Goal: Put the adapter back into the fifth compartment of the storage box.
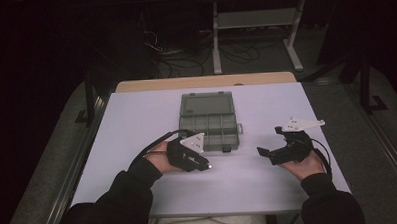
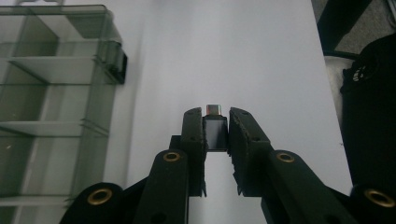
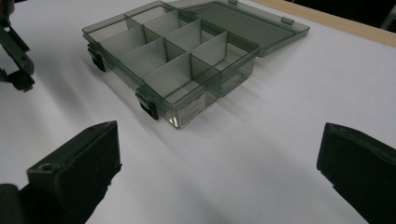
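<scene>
On the white table (image 1: 136, 119) stands a smoky grey, see-through plastic organiser box (image 1: 208, 122) with small compartments. It sits near the middle of the table, a little toward the far edge, and its flat lid (image 1: 206, 103) lies open behind it, toward the far edge. In the right gripper view the compartments (image 3: 163, 56) look empty, and two dark latches (image 3: 148, 106) hang on the front wall of the box.

The left gripper (image 1: 204, 165) is held over the table just beside the near left corner of the box, closer to the near edge. In the left gripper view its two black jaws are closed on a small black adapter with a silver metal plug (image 2: 215, 129). The adapter sits upright between the pads, and its metal plug rises a little above the jaw tips. It is off the table surface, held only by the jaws. The box is seen at the left side of this view, near but apart from the adapter.

The right gripper (image 1: 268, 144) is to the right of the box, near the right edge of the table, and it points toward the box. Its jaws stand wide open with nothing between them; in the right gripper view only the white table surface shows between the two pads (image 3: 79, 163).
</scene>
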`<state>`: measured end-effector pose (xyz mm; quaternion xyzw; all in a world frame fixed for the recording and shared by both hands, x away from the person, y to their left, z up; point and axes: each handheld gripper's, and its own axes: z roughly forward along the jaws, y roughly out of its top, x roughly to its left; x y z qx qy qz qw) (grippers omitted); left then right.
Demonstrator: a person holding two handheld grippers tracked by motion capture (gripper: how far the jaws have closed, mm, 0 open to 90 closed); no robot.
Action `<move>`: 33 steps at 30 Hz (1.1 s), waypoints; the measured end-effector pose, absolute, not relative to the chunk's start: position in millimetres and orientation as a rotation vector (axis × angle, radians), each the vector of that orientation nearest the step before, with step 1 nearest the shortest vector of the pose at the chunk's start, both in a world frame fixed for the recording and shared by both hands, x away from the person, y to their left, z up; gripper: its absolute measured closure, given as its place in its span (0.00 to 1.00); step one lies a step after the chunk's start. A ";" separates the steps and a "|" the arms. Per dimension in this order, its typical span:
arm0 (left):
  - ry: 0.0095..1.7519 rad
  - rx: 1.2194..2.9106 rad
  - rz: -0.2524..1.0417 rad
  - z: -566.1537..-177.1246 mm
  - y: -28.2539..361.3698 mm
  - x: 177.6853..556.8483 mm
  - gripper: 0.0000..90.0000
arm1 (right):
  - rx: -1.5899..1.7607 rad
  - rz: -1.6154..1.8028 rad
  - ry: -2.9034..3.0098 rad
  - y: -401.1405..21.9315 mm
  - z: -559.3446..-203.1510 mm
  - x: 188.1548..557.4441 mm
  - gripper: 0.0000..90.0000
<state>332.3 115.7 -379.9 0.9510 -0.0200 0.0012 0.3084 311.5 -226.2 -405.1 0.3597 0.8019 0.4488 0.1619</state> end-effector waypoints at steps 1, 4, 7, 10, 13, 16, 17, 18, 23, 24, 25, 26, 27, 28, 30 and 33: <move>-0.053 2.514 0.003 -379.9 115.7 332.3 0.85 | 1.027 1.281 2.289 -226.2 -405.1 311.5 0.00; -0.035 2.501 0.008 -373.8 120.1 337.0 0.85 | 1.024 1.285 2.285 -226.5 -404.8 311.5 0.00; -0.010 2.504 0.024 -369.5 125.3 343.5 0.85 | 1.025 1.285 2.287 -226.5 -404.9 311.5 0.00; 0.005 2.496 0.031 -366.7 129.5 347.6 0.85 | 1.024 1.287 2.284 -226.6 -404.8 311.5 0.00; 0.011 2.494 0.032 -365.9 130.8 348.8 0.85 | 1.024 1.288 2.284 -226.7 -404.8 311.5 0.00; 0.023 2.485 0.033 -364.5 133.2 351.9 0.85 | 1.025 1.287 2.286 -226.5 -404.8 311.5 0.00; 0.034 2.484 0.035 -364.1 134.4 354.1 0.85 | 1.027 1.286 2.287 -226.6 -404.9 311.5 0.00; 0.037 2.483 0.035 -364.0 134.8 354.6 0.85 | 1.027 1.286 2.287 -226.6 -404.9 311.5 0.00; 0.068 2.474 0.043 -363.8 140.4 360.0 0.85 | 1.025 1.288 2.292 -226.3 -405.1 311.5 0.00; 0.068 2.474 0.043 -363.8 140.4 360.0 0.85 | 1.025 1.288 2.292 -226.3 -405.1 311.5 0.00; 0.081 2.470 0.046 -363.1 143.0 361.8 0.85 | 1.027 1.287 2.294 -226.2 -405.3 311.6 0.00; 0.082 2.467 0.046 -363.0 143.9 362.8 0.85 | 1.027 1.287 2.294 -226.2 -405.3 311.6 0.00; 0.082 2.467 0.046 -363.0 143.9 362.8 0.85 | 1.027 1.287 2.294 -226.2 -405.3 311.6 0.00; 0.105 2.458 0.052 -362.1 148.0 365.3 0.85 | 1.027 1.287 2.293 -226.2 -405.2 311.6 0.00; 0.116 2.450 0.056 -360.8 151.0 366.5 0.85 | 1.028 1.288 2.292 -226.3 -405.2 311.6 0.00; 0.124 2.444 0.067 -358.5 154.2 366.7 0.85 | 1.027 1.287 2.294 -226.1 -405.4 311.7 0.00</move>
